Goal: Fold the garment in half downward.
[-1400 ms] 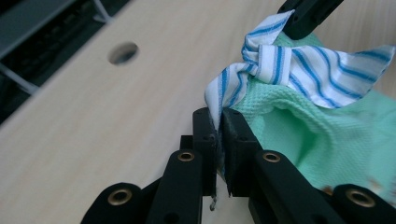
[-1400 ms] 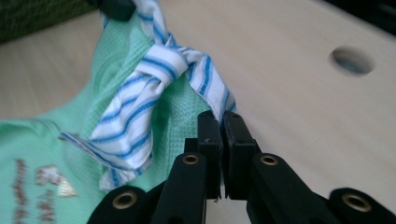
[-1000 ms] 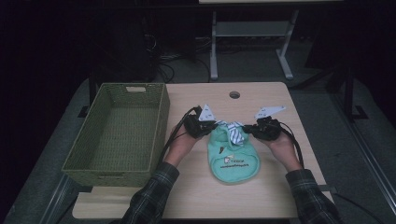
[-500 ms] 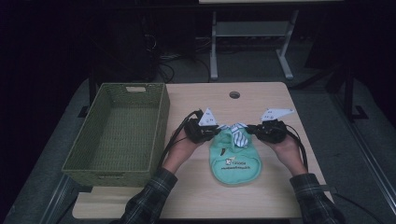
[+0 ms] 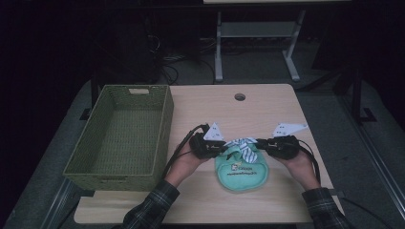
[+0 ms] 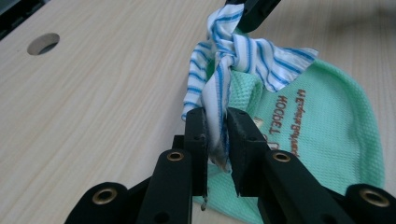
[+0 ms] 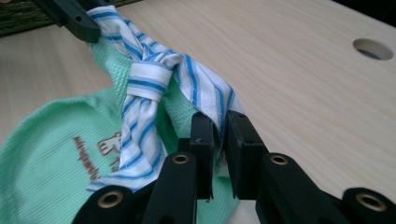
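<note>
Resting on a light wooden table (image 5: 248, 112) in a dark room, beside a green woven basket (image 5: 125, 133): mint bib (image 5: 242, 168). Reaching in from opposite sides, low and level, left gripper (image 6: 215, 135) and right gripper (image 7: 219, 135), jaws narrow and just easing apart, each pinching a striped tie (image 5: 244, 147) end, knot (image 7: 145, 84) between.

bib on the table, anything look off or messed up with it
Nothing looks damaged or spilled. The green bib lies flat on the table, its striped ties knotted at the neck. The left tongs and right tongs each have a tie end between their jaws, which have just been opening. The basket sits square.
</note>
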`<state>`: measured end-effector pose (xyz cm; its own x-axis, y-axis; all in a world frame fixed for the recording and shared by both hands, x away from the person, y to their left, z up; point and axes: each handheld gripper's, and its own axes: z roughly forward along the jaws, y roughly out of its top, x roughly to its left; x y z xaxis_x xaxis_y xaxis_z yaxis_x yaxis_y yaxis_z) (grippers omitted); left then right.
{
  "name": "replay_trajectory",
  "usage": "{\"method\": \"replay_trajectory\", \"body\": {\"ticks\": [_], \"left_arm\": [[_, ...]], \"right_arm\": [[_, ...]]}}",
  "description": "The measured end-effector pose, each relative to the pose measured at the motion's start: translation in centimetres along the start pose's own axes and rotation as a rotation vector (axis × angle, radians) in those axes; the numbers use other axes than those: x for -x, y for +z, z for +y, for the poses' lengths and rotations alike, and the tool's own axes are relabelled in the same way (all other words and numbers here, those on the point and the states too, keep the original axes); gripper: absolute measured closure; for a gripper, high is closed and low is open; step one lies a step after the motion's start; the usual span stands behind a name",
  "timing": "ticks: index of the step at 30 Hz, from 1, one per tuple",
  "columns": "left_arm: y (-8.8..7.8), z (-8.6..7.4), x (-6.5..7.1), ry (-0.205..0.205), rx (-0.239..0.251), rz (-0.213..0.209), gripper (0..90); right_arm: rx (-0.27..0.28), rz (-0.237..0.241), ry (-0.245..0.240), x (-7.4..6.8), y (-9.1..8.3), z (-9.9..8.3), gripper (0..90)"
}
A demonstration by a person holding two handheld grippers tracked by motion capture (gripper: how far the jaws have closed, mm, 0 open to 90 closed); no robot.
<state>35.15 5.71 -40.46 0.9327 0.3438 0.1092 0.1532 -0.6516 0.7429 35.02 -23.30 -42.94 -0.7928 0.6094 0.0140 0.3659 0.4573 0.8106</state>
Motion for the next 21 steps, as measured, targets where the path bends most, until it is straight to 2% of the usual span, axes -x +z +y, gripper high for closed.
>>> {"method": "replay_trajectory", "body": {"ticks": [3, 5, 9, 11, 15, 16, 18, 21], "left_arm": [[0.2, -0.4, 0.4, -0.017, -0.006, -0.015, 77.9], [0.3, -0.8, 0.7, -0.007, -0.030, -0.024, 77.9], [0.4, -1.0, 1.0, -0.001, -0.043, -0.034, 77.4], [0.4, -1.1, 1.2, -0.012, -0.043, -0.039, 76.6], [0.4, -1.5, 1.7, -0.018, -0.052, -0.066, 74.3], [0.4, -1.7, 2.0, -0.033, -0.051, -0.091, 73.8], [0.3, -1.7, 2.1, -0.027, -0.061, -0.099, 72.5], [0.3, -1.9, 2.5, -0.055, -0.049, -0.123, 69.5]], "right_arm": [[-0.011, 0.010, -0.003, -0.3, -0.1, -0.4, 81.1], [-0.025, 0.015, -0.008, -0.6, -0.1, -0.8, 83.2], [-0.031, 0.014, -0.011, -0.9, -0.2, -1.2, 83.2], [-0.044, 0.024, -0.018, -1.3, -0.4, -1.6, 83.2], [-0.045, 0.038, -0.015, -1.9, -0.8, -2.2, 83.2], [-0.053, 0.047, -0.013, -2.0, -0.8, -2.4, 83.1], [-0.055, 0.050, -0.011, -2.2, -0.9, -2.5, 83.1], [-0.062, 0.059, -0.008, -2.6, -1.1, -3.0, 82.2]]}}
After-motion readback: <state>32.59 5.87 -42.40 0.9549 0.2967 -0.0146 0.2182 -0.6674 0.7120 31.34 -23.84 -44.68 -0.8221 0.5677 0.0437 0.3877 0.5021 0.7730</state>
